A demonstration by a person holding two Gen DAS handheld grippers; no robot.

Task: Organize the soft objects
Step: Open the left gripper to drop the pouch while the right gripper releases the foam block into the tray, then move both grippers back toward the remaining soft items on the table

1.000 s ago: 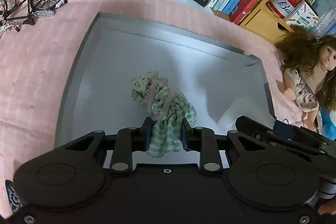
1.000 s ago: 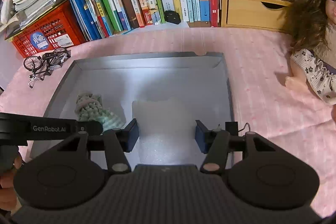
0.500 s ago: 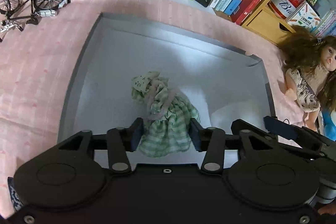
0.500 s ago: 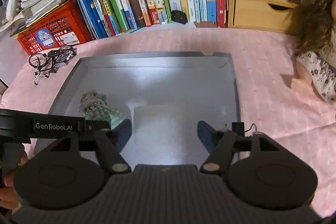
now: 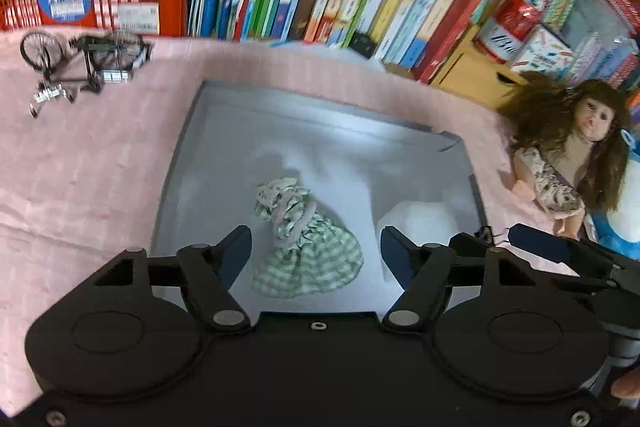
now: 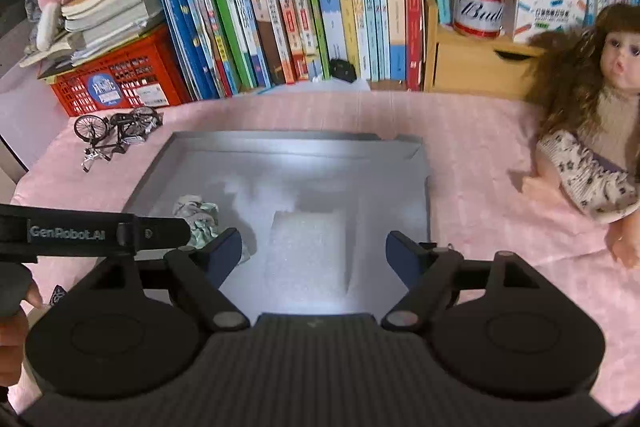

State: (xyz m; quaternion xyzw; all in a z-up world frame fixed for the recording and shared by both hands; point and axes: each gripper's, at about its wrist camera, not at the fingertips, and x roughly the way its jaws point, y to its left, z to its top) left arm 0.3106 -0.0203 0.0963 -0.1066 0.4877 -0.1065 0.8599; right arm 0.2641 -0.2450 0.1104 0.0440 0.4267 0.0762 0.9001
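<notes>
Inside the grey tray [image 5: 180, 163], green dress [image 5: 308, 251] sits dropped off.
Left claw [image 5: 316, 247] and right claw [image 6: 314, 251] both gape empty; doll [image 6: 592, 131] probably next.

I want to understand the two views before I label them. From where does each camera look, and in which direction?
Left wrist: sits on the left hand-held gripper, looks forward and down at the green dress in the grey tray; its open fingers show.
Right wrist: sits on the right hand-held gripper, faces the tray's white foam pad; its open fingers show.
Shared: tray, dress, doll, bookshelf.
</notes>
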